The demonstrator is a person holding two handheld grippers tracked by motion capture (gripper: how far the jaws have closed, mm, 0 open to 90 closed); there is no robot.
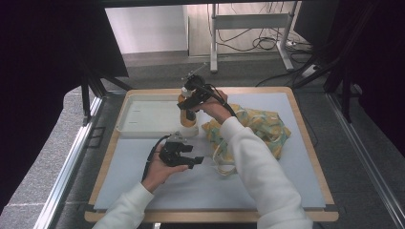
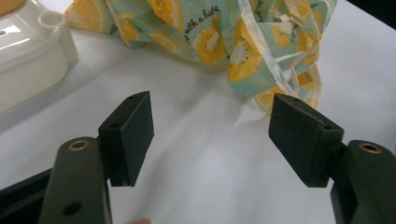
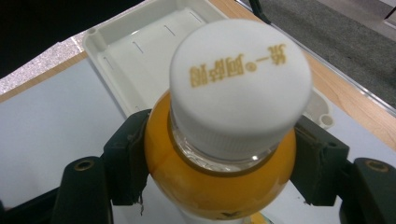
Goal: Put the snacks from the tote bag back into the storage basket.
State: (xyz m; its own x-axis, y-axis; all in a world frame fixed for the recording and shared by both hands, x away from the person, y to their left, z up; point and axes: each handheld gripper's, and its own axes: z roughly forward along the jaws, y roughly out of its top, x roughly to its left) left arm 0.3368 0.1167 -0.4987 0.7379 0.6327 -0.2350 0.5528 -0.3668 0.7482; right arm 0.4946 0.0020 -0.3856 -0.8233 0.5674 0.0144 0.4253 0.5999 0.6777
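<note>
Nearest the person, the left gripper (image 1: 191,159) sits in the left hand (image 1: 160,172) low over the pale grey table mat (image 1: 200,191), its 2 black jaws standing wide with nothing between them. In the left gripper view the bare mat lies under the jaws, and just past them is the crumpled teal cloth bag printed with yellow lemon slices (image 2: 219,42), its pale drawstring handles (image 2: 299,70) trailing onto the mat.

Farther out, the right gripper (image 1: 190,106) reaches across above the bag's left edge. Its 2 jaws are closed on the shoulder of a plastic bottle of orange drink with a white screw cap (image 3: 224,154); the right gripper view shows both pads pressed against the orange body just under the cap (image 3: 240,86), which bears gold lettering. In the high view the bottle (image 1: 187,120) stands upright at the near right corner of the shallow white plastic tray (image 1: 138,117), just beside the bag (image 1: 258,126); whether its base rests on the tray's rim or on the mat I cannot tell.

The tray lies at the far left of the mat, touching the wooden table edge (image 1: 305,124). Beyond the table are a grey floor, a metal frame (image 1: 250,21) and loose cables (image 1: 267,43).
</note>
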